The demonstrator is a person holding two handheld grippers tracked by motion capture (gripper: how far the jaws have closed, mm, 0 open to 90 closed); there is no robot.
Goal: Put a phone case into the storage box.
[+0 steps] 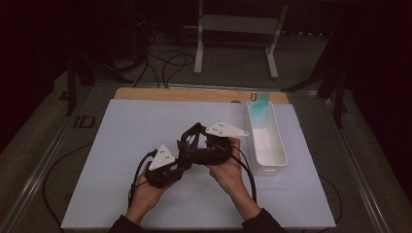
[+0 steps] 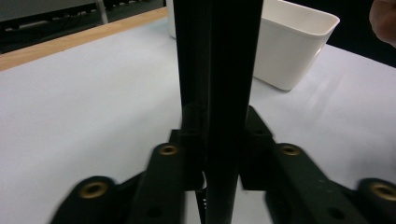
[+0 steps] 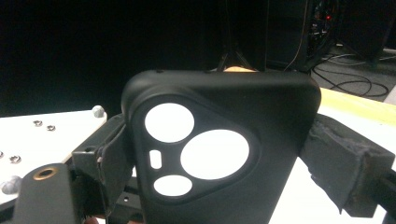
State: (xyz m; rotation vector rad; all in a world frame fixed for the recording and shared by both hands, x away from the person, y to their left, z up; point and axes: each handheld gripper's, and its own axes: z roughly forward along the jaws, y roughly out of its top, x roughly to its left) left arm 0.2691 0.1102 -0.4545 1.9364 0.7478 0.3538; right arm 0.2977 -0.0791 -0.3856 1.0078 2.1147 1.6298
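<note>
A black phone case with round camera cut-outs stands upright across my right gripper, whose pads press on its two long sides. In the high view the case sits above the middle of the white mat, between both hands. My right gripper points left, and my left gripper comes up at it from the lower left. The left gripper view has the case edge-on as a dark vertical bar between my left gripper's jaws. They stand close on either side, with a thin sliver of gap on the left.
A long white bin lies at the right of the mat, with a teal item at its far end. The bin is just beyond the left jaws. White mat covers the table. A wooden edge runs along the back.
</note>
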